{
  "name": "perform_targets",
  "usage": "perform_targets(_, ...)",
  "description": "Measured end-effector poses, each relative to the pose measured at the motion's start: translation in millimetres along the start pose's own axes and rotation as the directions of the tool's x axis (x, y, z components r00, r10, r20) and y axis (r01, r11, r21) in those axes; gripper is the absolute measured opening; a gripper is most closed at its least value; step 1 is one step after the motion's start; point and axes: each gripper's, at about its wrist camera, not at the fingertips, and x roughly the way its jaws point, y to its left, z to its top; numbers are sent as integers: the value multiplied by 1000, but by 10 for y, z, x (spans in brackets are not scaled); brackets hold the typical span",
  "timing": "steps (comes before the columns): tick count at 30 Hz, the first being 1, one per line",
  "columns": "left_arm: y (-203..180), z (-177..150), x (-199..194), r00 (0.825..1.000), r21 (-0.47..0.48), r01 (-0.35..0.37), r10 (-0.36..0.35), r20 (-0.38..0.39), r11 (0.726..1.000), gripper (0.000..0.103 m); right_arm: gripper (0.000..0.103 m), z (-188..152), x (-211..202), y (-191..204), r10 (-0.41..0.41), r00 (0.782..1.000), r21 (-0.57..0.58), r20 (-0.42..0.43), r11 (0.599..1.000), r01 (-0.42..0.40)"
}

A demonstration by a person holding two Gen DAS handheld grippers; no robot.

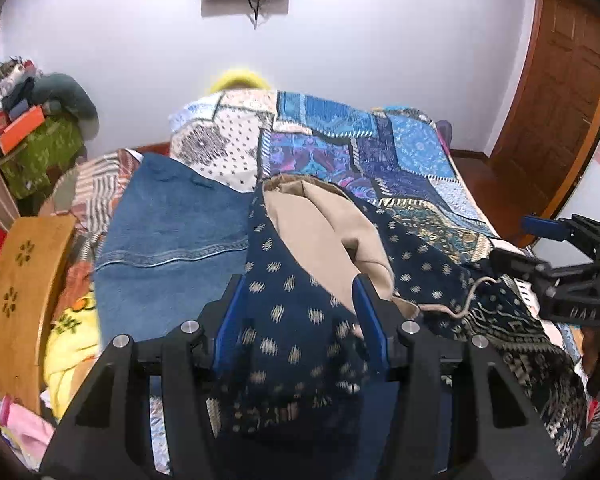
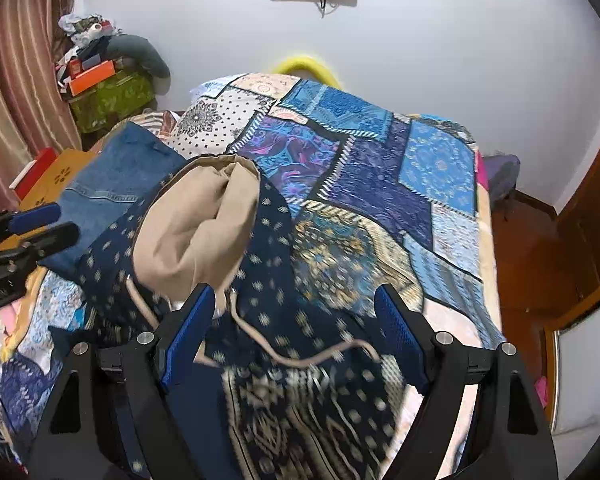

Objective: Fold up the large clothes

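A navy patterned garment [image 1: 420, 256] with beige lining [image 1: 320, 232] lies crumpled on the patchwork quilt [image 1: 340, 148] of a bed. Its beige drawstring [image 2: 320, 354] trails across the cloth. My left gripper [image 1: 296, 304] hangs over it with its jaws apart. Navy cloth sits loose between the blue pads and over the gripper's base. My right gripper [image 2: 296, 312] stands wide open above the same garment [image 2: 268, 248], nothing pinched. Folded blue jeans [image 1: 172, 232] lie to the left. Each gripper shows in the other's view: the right gripper [image 1: 540, 272] and the left gripper [image 2: 40, 224].
A wooden lap table [image 1: 24, 288] and a heap of yellow and pink clothes [image 1: 68, 352] crowd the bed's left side. A green-draped stack with boxes [image 1: 40, 148] stands in the corner. A wooden door [image 1: 560, 100] is at right, striped curtains [image 2: 16, 100] at left.
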Motion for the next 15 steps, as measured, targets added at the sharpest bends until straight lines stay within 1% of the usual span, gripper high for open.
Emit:
perform_targets(4, 59, 127, 400, 999, -22, -19, 18, -51, 1000, 53, 79, 110, 338, 70, -7, 1000, 0, -30, 1000, 7)
perform_targets(8, 150, 168, 655, 997, -48, -36, 32, -71, 998, 53, 79, 191, 769, 19, -3, 995, 58, -102, 998, 9)
perform_targets(10, 195, 180, 783, 996, -62, -44, 39, -83, 997, 53, 78, 204, 962, -17, -12, 990, 84, -141, 996, 24)
perform_targets(12, 231, 180, 889, 994, -75, -54, 46, -98, 996, 53, 78, 201, 1149, -51, -3, 984, 114, -177, 993, 24)
perform_targets(14, 270, 169, 982, 993, -90, -49, 39, -110, 995, 53, 78, 181, 1271, -81, 12, 980, 150, -199, 989, 18)
perform_targets(15, 291, 157, 1014, 993, -102, -45, 34, -113, 994, 53, 78, 173, 1284, -87, 11, 981, 160, -193, 987, 21)
